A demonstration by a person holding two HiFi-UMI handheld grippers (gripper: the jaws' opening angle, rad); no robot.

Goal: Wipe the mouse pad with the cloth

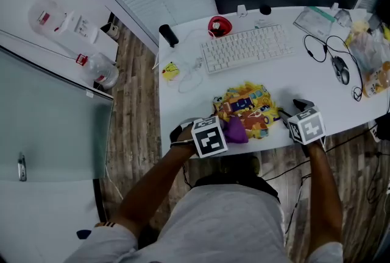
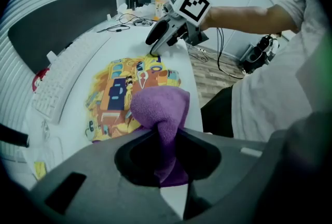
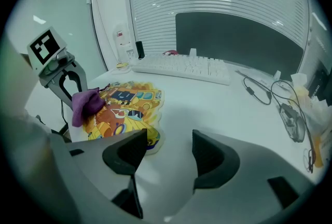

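Left gripper (image 2: pixel 166 137) clamps the purple cloth (image 2: pixel 160 106) over the mouse pad (image 2: pixel 122 93) by the table's (image 1: pixel 183 103) front edge, set to wipe, while the right gripper (image 3: pixel 165 151), jaws apart and empty, sits alongside, probably to steady the pad.

Dim, cool, even light. Ceiling strips glare in the right gripper view. Both gripper views are fisheye-warped, with dark corners.
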